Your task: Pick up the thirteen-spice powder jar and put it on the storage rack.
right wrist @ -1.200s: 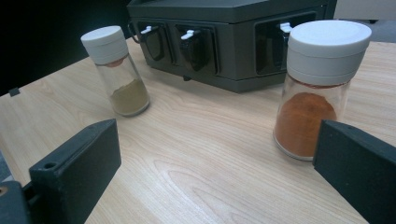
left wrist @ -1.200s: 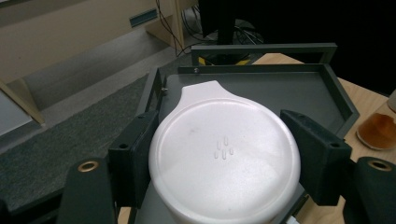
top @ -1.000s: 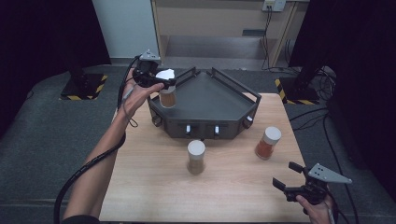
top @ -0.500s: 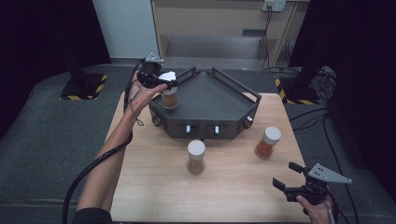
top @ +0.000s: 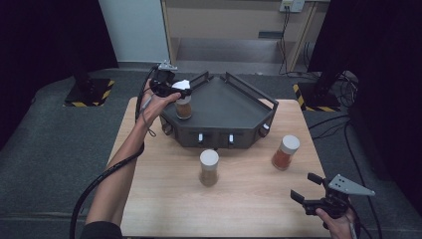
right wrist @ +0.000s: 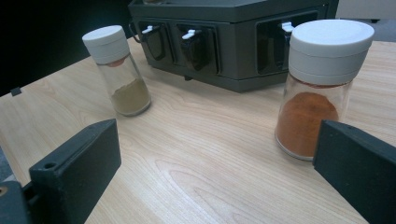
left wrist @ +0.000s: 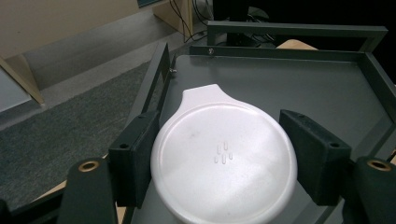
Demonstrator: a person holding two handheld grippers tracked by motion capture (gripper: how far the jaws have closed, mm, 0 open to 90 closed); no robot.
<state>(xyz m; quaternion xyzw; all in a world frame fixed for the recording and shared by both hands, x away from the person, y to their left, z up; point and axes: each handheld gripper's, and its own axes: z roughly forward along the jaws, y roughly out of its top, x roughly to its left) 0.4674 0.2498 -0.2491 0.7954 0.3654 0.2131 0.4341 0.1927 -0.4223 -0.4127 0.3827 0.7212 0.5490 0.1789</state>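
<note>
A spice jar (top: 183, 107) with brown powder and a white flip lid (left wrist: 224, 158) is at the left corner of the dark tray-topped rack (top: 229, 102). My left gripper (top: 178, 89) is shut on that lid from the left, and both pads (left wrist: 137, 149) press its rim. Whether the jar's base touches the tray I cannot tell. My right gripper (top: 302, 186) hovers open near the table's front right corner, with nothing between its fingers (right wrist: 79, 163). It faces an orange-powder jar (right wrist: 322, 88) and a tan-powder jar (right wrist: 119, 70).
The tan jar (top: 208, 168) stands in front of the rack's middle and the orange jar (top: 284, 153) to the front right, both on the wooden table (top: 159, 199). The rack's front (right wrist: 224, 32) has slots with white-tipped levers. Raised rails (left wrist: 299, 30) edge the tray.
My left hand has brought the held jar down and slightly right onto the tray's left corner. The right gripper and the two jars on the table have stayed put.
</note>
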